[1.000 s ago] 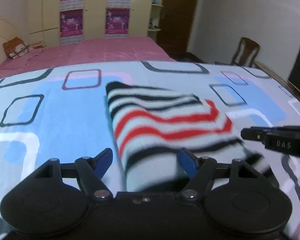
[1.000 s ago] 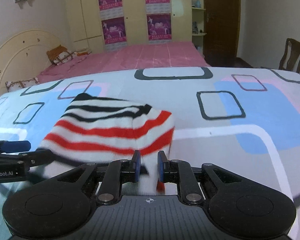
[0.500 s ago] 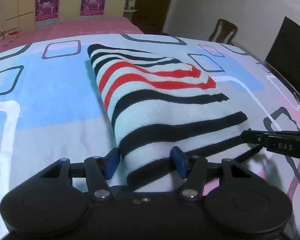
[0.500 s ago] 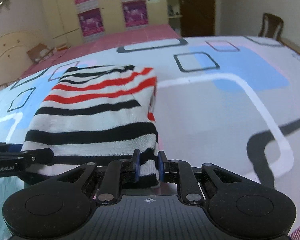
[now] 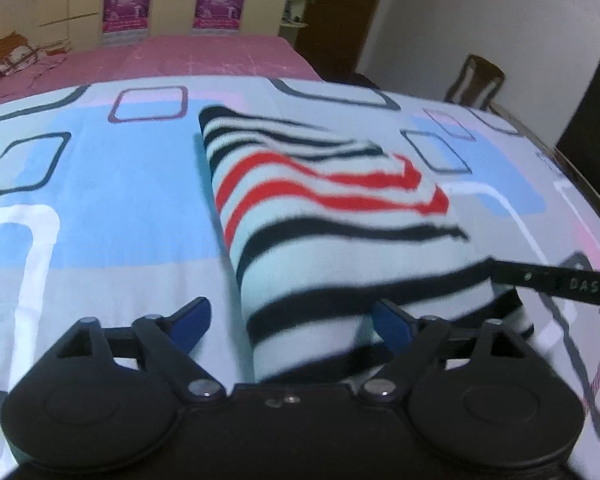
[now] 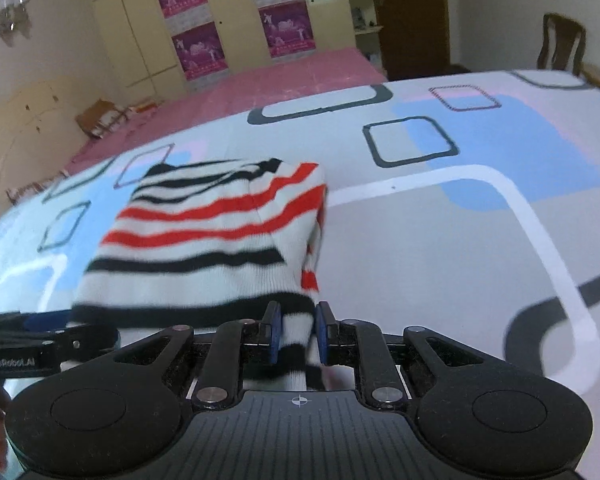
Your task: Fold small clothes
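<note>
A folded white knit garment (image 5: 320, 208) with black and red stripes lies on the patterned bed cover (image 5: 100, 208). My left gripper (image 5: 292, 320) straddles its near left edge. The jaws are opening wide: the left pad stands off the cloth and the right pad sits against it without a squeeze. In the right wrist view my right gripper (image 6: 296, 332) is shut on the near right corner of the garment (image 6: 220, 240), the cloth pinched between its blue pads. Each gripper's finger shows in the other's view, the right one (image 5: 548, 280) and the left one (image 6: 40, 340).
The cover (image 6: 440, 260), printed with blue patches and dark squares, spreads all round the garment. Beyond it lies a pink bed (image 5: 204, 56) before a wardrobe with posters. A wooden chair (image 6: 560, 44) and a dark panel (image 5: 592, 120) stand at the right.
My left jaws narrowed on the garment's near edge, then spread wide off it. My right gripper kept its pinch on the corner, rolled a little and shifted sideways.
</note>
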`<state>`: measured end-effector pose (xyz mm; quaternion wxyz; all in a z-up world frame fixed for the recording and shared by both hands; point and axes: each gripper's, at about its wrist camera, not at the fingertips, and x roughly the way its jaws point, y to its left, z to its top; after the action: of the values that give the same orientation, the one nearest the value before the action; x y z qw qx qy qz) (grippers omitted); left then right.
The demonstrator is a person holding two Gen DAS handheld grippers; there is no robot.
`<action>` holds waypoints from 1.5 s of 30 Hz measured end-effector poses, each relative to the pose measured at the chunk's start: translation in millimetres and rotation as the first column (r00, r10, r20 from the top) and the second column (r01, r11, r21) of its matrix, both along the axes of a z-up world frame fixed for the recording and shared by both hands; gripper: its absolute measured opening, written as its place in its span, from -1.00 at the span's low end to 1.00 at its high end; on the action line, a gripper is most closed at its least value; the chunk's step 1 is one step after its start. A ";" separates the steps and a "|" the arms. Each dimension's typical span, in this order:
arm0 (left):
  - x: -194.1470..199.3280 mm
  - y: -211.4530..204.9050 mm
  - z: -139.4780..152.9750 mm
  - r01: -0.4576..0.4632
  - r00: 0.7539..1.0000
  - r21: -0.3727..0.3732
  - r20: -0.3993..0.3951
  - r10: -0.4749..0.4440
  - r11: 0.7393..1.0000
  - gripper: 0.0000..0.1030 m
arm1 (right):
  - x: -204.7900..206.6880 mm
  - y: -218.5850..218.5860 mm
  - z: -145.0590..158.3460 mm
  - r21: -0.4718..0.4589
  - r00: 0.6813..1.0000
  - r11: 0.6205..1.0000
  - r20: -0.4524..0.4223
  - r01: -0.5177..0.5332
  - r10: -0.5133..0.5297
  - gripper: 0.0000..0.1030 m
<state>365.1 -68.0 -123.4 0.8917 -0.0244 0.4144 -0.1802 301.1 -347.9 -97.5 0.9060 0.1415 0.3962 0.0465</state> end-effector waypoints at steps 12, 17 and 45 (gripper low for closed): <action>44.8 -13.7 -1.9 -0.081 0.996 -0.046 -0.028 0.080 0.996 0.82 | 62.7 -17.0 -13.7 0.077 0.999 0.997 0.014 -0.030 0.029 0.63; 58.7 -15.7 -12.9 -0.081 0.995 -0.071 -0.058 0.077 0.994 0.81 | 84.9 -25.0 -35.4 0.166 0.999 0.985 -0.026 -0.034 0.039 0.63; 35.3 32.0 31.1 -0.060 0.998 -0.140 -0.011 0.059 0.988 -0.09 | 56.3 19.3 19.7 0.334 0.988 0.930 0.088 -0.150 0.127 -0.32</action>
<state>400.4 -36.0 -92.2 0.8913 -0.1002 0.4029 -0.1820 357.4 -328.6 -77.8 0.8748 0.2658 0.3615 0.1825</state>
